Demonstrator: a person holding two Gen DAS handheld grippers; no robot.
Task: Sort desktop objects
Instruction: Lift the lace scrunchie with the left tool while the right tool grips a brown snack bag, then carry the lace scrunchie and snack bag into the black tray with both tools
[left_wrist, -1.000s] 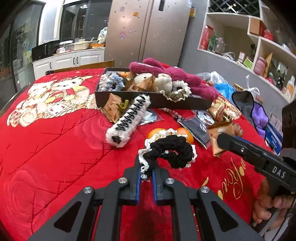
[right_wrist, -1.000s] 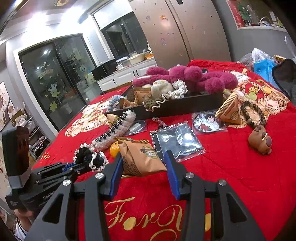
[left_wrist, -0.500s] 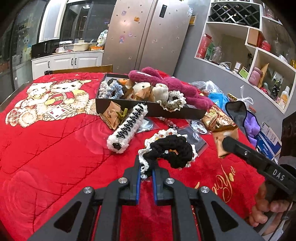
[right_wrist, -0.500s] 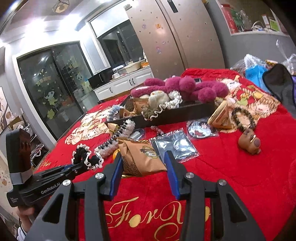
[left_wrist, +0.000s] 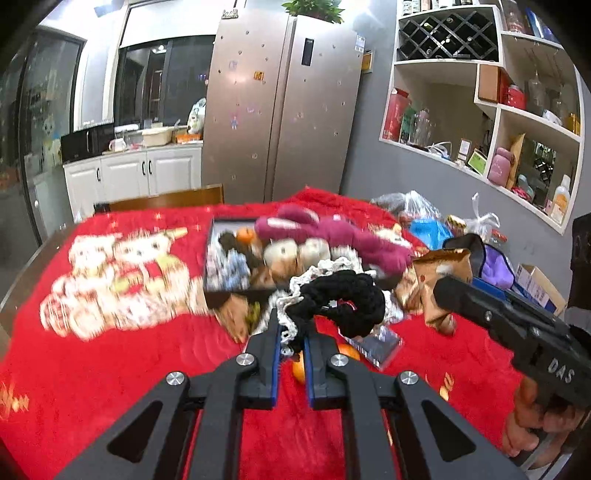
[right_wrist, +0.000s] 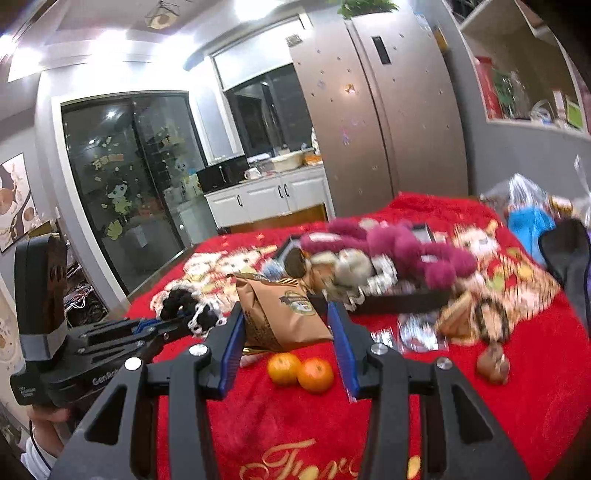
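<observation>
Black lace-trimmed scrunchie (left_wrist: 334, 301) pinched in my left tongs (left_wrist: 291, 341) | right tongs (right_wrist: 286, 328) clamping brown snack bag (right_wrist: 280, 314) | I'm carrying both clear of tabletop toward black tray (right_wrist: 402, 301) at 12 o'clock, keeping grips steady.

A steel double-door fridge (left_wrist: 280, 107) stands against the grey wall (left_wrist: 373, 155), with white cabinets (left_wrist: 140, 173) to its left, open white shelving (left_wrist: 491, 107) to its right, and bright ceiling lights (right_wrist: 255, 9).
</observation>
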